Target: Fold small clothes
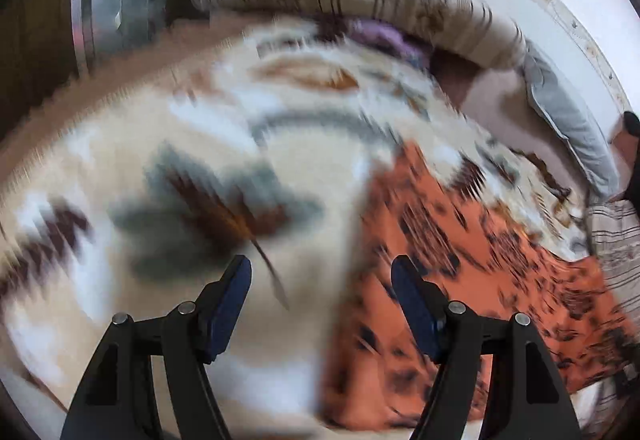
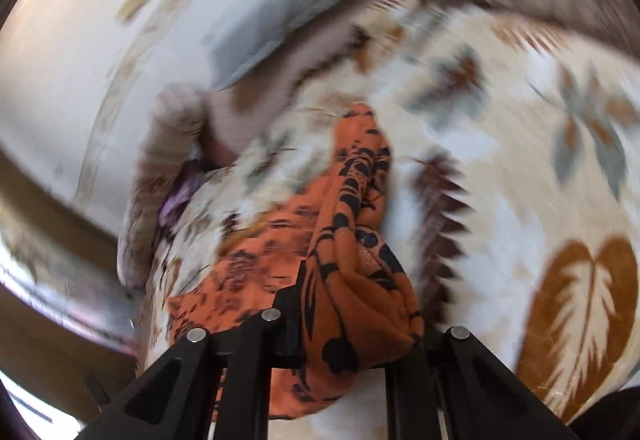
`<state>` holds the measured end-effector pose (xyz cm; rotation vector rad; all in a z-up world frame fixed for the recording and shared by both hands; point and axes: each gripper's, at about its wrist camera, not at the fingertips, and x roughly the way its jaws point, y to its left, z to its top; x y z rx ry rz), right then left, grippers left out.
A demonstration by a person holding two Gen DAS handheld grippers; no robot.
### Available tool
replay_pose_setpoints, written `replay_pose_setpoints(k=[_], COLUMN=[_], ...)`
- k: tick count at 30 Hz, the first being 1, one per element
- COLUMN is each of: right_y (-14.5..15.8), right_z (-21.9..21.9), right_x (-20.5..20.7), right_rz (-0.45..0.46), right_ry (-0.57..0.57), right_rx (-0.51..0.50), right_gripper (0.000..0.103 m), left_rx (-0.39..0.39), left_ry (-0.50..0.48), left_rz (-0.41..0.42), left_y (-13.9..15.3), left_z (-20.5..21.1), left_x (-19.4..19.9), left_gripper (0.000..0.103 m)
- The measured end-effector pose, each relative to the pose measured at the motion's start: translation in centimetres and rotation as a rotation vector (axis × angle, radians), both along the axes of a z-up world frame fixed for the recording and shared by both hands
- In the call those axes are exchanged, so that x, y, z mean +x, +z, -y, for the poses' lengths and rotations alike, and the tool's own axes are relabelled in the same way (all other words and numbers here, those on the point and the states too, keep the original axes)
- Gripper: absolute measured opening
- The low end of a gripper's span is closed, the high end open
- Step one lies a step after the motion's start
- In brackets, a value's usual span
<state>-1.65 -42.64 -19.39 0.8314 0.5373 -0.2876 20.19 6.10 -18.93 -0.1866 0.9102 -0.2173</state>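
Right gripper: jaws clamped on bunched orange garment, lower centre.
Left gripper: jaws apart, empty, over leaf-print blanket.

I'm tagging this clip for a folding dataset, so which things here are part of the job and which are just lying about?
Part of the job:
- orange patterned garment
- right gripper, shut on it
- left gripper, open, holding nothing

Just lying about:
- leaf-print blanket underneath
- striped bolster
- grey pillow
- purple cloth
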Motion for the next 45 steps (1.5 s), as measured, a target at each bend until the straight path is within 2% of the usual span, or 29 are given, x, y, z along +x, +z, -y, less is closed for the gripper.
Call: replay_pose_setpoints(k=[1, 3, 5, 7, 9, 12, 14, 17, 18, 19, 21, 22, 25, 28, 29, 31, 32, 34, 35, 36, 37, 39, 40, 41, 42, 43, 45], right_y=[1.0, 2.8, 3.9, 4.3, 4.1, 2.3, 0.4, -3.9, -4.4, -4.5, -4.1, -3.8, -1.7, -0.3, -0.2, -0.9, -1.4, -2.7, -4.4, -5.7, -6.4, -6.3, -6.0, -5.3, -4.8, -4.1, -2.8], right_z=[-1.2, -4.2, -7.6, -10.9, -14.4, -19.7, -22.7, -25.9, -25.9, -25.7, -24.6, -24.0, -20.7, -15.7, -14.6, -11.9, -10.8, -10.4, -10.6, -11.0, -10.9, -10.6, -10.5, -10.2, -10.5, -10.5, -10.6], right_x=[0.7, 2.3, 4.1, 5.9, 7.9, 11.1, 13.2, 15.5, 15.4, 14.9, 13.8, 13.2, 10.3, 7.0, 6.5, 5.4, 5.0, 5.1, 5.5, 5.8, 5.3, 5.0, 5.2, 5.5, 6.3, 6.6, 8.2], right_rz=[0.007, 0.017, 0.022, 0.023, 0.017, -0.018, -0.076, -0.208, -0.202, -0.159, -0.080, -0.063, 0.026, 0.073, 0.069, 0.049, 0.034, -0.011, -0.071, -0.115, -0.131, -0.110, -0.118, -0.120, -0.113, -0.101, -0.093], right_ry=[0.028, 0.087, 0.153, 0.214, 0.281, 0.409, 0.486, 0.596, 0.601, 0.615, 0.686, 0.699, 0.671, 0.531, 0.496, 0.435, 0.411, 0.407, 0.432, 0.435, 0.432, 0.429, 0.433, 0.436, 0.436, 0.438, 0.448], right_rx=[-0.022, -0.069, -0.097, -0.105, -0.091, -0.039, 0.010, 0.117, 0.131, 0.154, 0.242, 0.252, 0.181, 0.054, 0.033, 0.026, 0.025, 0.021, 0.028, 0.023, 0.015, 0.009, 0.008, -0.003, -0.017, -0.039, -0.083], right_gripper=[0.015, 0.015, 0.015, 0.015, 0.015, 0.015, 0.017, 0.036, 0.045, 0.060, 0.071, 0.071, 0.071, 0.067, 0.064, 0.041, 0.038, 0.038, 0.038, 0.038, 0.038, 0.038, 0.037, 0.037, 0.038, 0.038, 0.038], left_rx=[0.035, 0.056, 0.045, 0.053, 0.109, 0.230, 0.249, 0.254, 0.249, 0.239, 0.207, 0.191, 0.082, -0.046, -0.083, -0.134, -0.144, -0.105, -0.060, 0.008, 0.124, 0.269, 0.283, 0.201, 0.125, 0.084, 0.082], left_ry=[0.009, 0.048, 0.102, 0.117, 0.131, 0.104, 0.099, 0.112, 0.116, 0.121, 0.120, 0.114, 0.056, -0.079, -0.139, -0.245, -0.297, -0.387, -0.427, -0.452, -0.463, -0.435, -0.407, -0.376, -0.340, -0.300, -0.293], left_rz=[0.034, 0.082, 0.082, 0.039, 0.089, 0.142, 0.145, 0.145, 0.146, 0.148, 0.164, 0.174, 0.228, 0.272, 0.283, 0.305, 0.309, 0.290, 0.274, 0.256, 0.226, 0.158, 0.099, 0.035, -0.009, -0.030, -0.043], left_y=[0.5, 0.8, 0.0, -0.5, -0.2, -0.2, -0.4, -0.5, -0.4, -0.4, 0.0, 0.2, 1.3, 2.5, 2.9, 3.5, 3.6, 3.1, 2.5, 1.8, 0.4, -1.8, -2.9, -3.3, -3.3, -3.4, -3.6], left_z=[-0.9, -2.9, -4.6, -5.4, -5.8, -5.9, -6.5, -7.9, -8.2, -8.4, -8.4, -8.3, -7.0, -4.4, -3.2, -1.0, 0.2, 2.9, 4.3, 5.5, 6.8, 7.6, 7.2, 6.1, 5.1, 4.2, 3.8], left_x=[0.7, 1.7, 1.9, 2.1, 1.8, 1.4, 1.4, 1.1, 0.9, 0.8, 0.4, 0.2, -0.8, -2.8, -3.8, -5.7, -6.5, -8.1, -8.7, -8.9, -8.8, -7.8, -6.6, -5.3, -4.2, -3.2, -2.4], left_gripper=[0.074, 0.073, 0.073, 0.073, 0.073, 0.073, 0.073, 0.073, 0.073, 0.073, 0.073, 0.073, 0.073, 0.073, 0.073, 0.074, 0.075, 0.075, 0.075, 0.075, 0.075, 0.076, 0.081, 0.086, 0.086, 0.086, 0.088])
